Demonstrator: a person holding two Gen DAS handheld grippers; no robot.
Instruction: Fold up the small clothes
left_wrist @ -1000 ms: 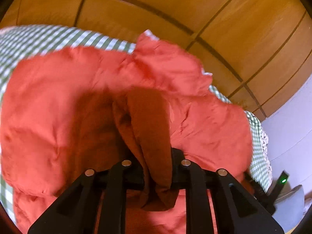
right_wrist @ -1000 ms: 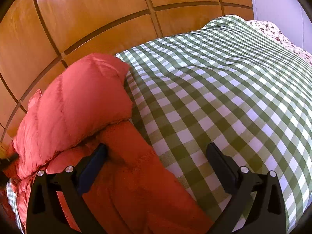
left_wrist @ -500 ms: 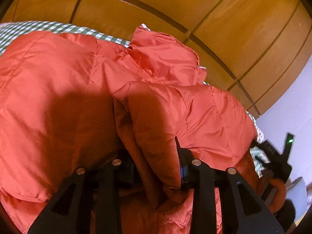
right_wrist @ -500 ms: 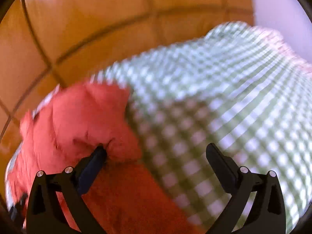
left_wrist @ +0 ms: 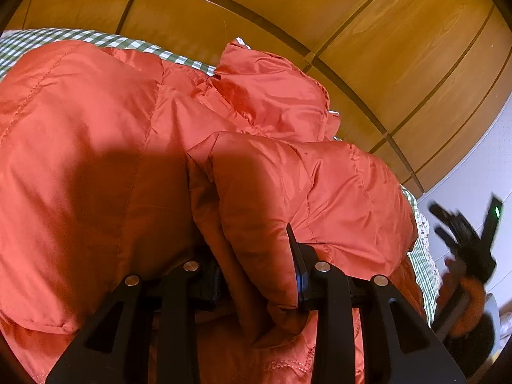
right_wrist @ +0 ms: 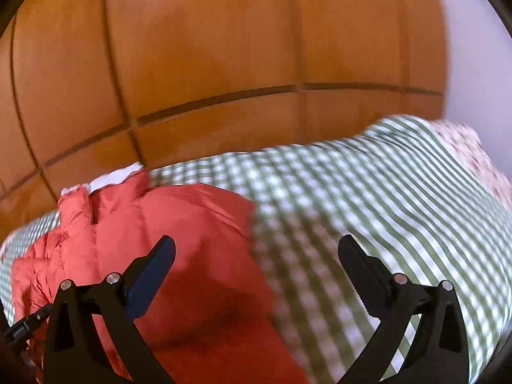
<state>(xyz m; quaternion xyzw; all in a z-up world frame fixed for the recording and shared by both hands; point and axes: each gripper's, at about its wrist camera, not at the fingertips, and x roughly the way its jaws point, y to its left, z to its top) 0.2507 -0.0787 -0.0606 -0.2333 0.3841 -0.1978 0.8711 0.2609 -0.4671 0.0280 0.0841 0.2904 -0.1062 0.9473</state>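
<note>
No readable text, label, brand, number or sign is shown in either view. A white tag [right_wrist: 112, 177] is seen at the collar of the orange jacket [right_wrist: 198, 256] in the right wrist view, but nothing can be made out on it because of blur. A small green light [left_wrist: 496, 212] is seen on a black device at the right edge of the left wrist view; no characters are carried by it.
</note>
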